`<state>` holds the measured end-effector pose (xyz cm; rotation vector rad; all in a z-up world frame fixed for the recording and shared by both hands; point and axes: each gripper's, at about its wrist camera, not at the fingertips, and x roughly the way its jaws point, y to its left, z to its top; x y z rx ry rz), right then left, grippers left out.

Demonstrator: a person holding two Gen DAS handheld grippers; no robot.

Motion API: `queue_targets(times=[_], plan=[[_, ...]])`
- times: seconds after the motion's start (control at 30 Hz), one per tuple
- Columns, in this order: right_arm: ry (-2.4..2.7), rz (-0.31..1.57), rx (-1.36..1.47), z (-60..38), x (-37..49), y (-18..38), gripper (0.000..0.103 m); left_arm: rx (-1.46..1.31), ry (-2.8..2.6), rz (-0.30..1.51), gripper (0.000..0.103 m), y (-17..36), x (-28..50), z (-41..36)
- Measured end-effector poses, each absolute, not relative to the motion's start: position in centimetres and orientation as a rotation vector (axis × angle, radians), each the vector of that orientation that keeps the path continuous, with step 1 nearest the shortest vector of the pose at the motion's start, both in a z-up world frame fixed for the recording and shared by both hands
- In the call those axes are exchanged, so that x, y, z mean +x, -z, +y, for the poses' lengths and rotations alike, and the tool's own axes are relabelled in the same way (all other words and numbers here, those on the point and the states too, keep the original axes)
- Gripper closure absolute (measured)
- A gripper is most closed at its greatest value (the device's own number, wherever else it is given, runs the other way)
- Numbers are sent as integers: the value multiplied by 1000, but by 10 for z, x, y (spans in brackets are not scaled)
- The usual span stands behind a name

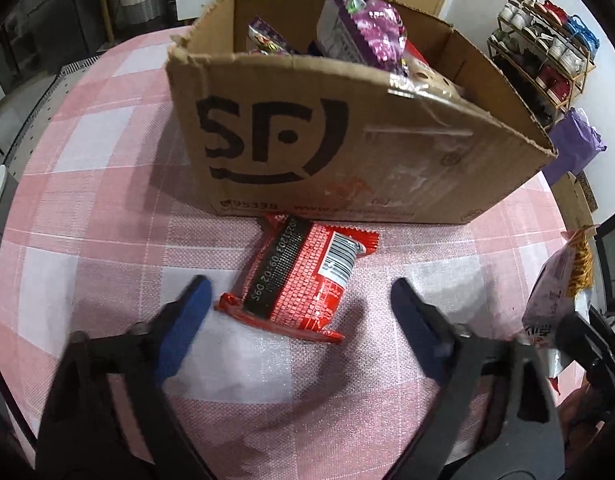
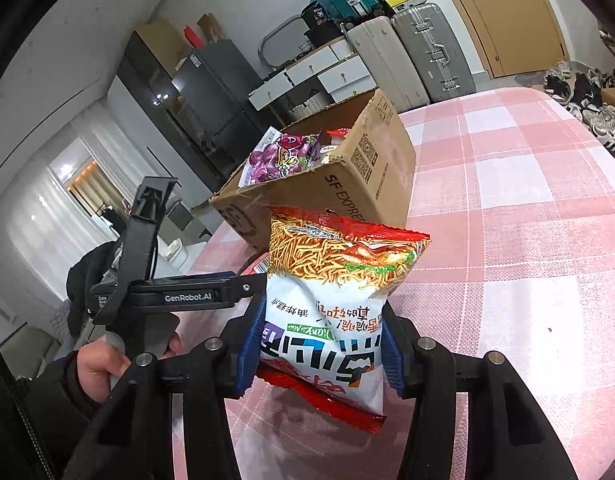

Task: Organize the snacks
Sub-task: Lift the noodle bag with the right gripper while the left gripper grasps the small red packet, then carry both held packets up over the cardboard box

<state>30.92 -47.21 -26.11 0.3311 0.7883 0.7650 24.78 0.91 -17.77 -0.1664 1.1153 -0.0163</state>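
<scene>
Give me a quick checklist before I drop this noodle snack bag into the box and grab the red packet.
1. Right gripper clamped on the noodle snack bag: ok, both pads press its sides.
2. Bag lifted off the tablecloth: ok, it hangs in the air.
3. Room in the cardboard box: cannot tell, purple snack bags already stick up above the rim.
4. Left gripper open: ok, jaws spread wide.
5. Red packet reachable: ok, it lies flat between the left fingers, in front of the box.
6. Left gripper touching the packet: not ok, not yet in contact.
</scene>
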Motion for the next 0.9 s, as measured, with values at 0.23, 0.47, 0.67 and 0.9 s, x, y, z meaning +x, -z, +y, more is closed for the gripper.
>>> queue_targets(times=[0.23,0.47,0.67,0.9], plan=[[-766,797,314,-469,307,261,52,-154,82,1093,61,173,248,-5],[-752,797,301,-471,303,257,52,-166,88,1080,62,165,236,0],[-736,795,274,-468,293,253,52,-164,84,1048,62,152,212,9],[-734,782,264,-468,276,248,52,-167,107,1004,62,127,173,12]])
